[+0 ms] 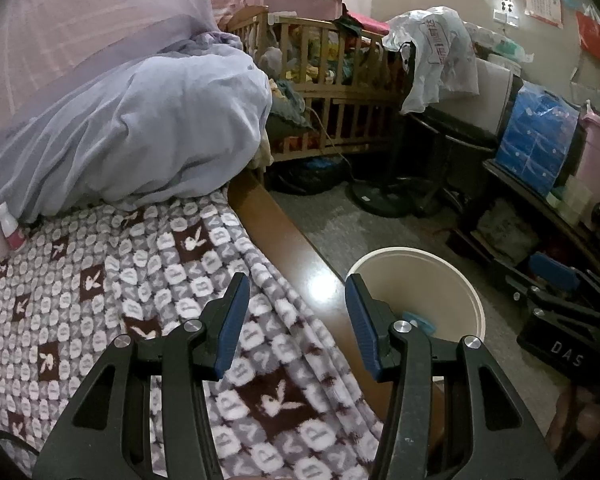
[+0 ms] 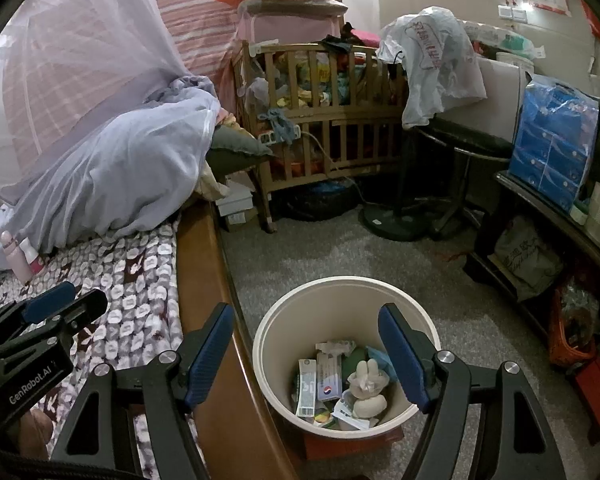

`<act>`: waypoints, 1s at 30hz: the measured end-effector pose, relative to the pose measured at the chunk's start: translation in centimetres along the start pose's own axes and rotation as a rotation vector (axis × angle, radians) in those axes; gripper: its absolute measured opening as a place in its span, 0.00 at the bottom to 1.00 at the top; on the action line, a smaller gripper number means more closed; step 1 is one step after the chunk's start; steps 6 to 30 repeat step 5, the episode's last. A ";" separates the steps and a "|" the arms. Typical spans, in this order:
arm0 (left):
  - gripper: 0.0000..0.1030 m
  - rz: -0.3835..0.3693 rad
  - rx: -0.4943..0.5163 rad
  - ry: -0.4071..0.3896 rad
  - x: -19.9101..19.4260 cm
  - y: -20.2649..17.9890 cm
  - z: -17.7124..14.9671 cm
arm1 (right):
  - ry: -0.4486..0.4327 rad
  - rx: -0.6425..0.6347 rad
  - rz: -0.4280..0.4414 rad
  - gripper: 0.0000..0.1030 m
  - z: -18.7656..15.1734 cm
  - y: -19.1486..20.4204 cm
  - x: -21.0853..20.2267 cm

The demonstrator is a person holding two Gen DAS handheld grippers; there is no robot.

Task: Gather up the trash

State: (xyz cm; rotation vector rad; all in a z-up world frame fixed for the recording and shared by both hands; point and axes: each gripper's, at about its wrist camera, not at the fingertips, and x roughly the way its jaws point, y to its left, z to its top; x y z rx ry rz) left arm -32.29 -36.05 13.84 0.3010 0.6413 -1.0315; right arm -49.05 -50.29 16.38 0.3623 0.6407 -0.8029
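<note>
Your bed with the grey-and-brown rabbit-print fleece blanket (image 1: pixel 112 280) fills the left side. The round cream plastic trash bin (image 2: pixel 278 344) sits on the grey carpet just beside the bed's wooden edge, packaging and tissue inside. Left gripper (image 1: pixel 296 324) over that edge, right gripper (image 2: pixel 306 354) above the bin: jaws on both spread, empty.

Left wrist view: looks forward and downward along its own fingers, close over the patterned blanket (image 1: pixel 112 280) at the wooden bed edge (image 1: pixel 284 240).
Right wrist view: sits further right, tilted down over the cream bin (image 2: pixel 268 344) on the carpet, near enough to see inside.
Shared: bin (image 1: pixel 460 280), bed edge, wooden crib (image 1: pixel 332 92) (image 2: pixel 332 112), far wall.
Cross-sight: each view catches the other gripper at its margin, probably only partly.
</note>
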 end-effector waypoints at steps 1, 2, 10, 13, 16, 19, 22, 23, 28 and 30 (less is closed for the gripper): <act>0.47 -0.002 -0.001 0.001 0.0 0.1 -0.1 | 0.003 -0.001 0.001 0.70 0.0 0.1 0.1; 0.47 -0.005 -0.001 0.001 0.0 0.3 -0.1 | 0.006 -0.003 0.001 0.70 -0.2 0.1 0.1; 0.47 -0.008 -0.006 0.009 0.0 1.0 -0.3 | 0.014 -0.011 0.004 0.70 -0.1 0.5 0.2; 0.47 -0.008 -0.006 0.009 0.0 1.0 -0.3 | 0.014 -0.011 0.004 0.70 -0.1 0.5 0.2; 0.47 -0.008 -0.006 0.009 0.0 1.0 -0.3 | 0.014 -0.011 0.004 0.70 -0.1 0.5 0.2; 0.47 -0.008 -0.006 0.009 0.0 1.0 -0.3 | 0.014 -0.011 0.004 0.70 -0.1 0.5 0.2; 0.47 -0.008 -0.006 0.009 0.0 1.0 -0.3 | 0.014 -0.011 0.004 0.70 -0.1 0.5 0.2; 0.47 -0.008 -0.006 0.009 0.0 1.0 -0.3 | 0.014 -0.011 0.004 0.70 -0.1 0.5 0.2; 0.47 -0.008 -0.006 0.009 0.0 1.0 -0.3 | 0.014 -0.011 0.004 0.70 -0.1 0.5 0.2; 0.47 -0.008 -0.006 0.009 0.0 1.0 -0.3 | 0.014 -0.011 0.004 0.70 -0.1 0.5 0.2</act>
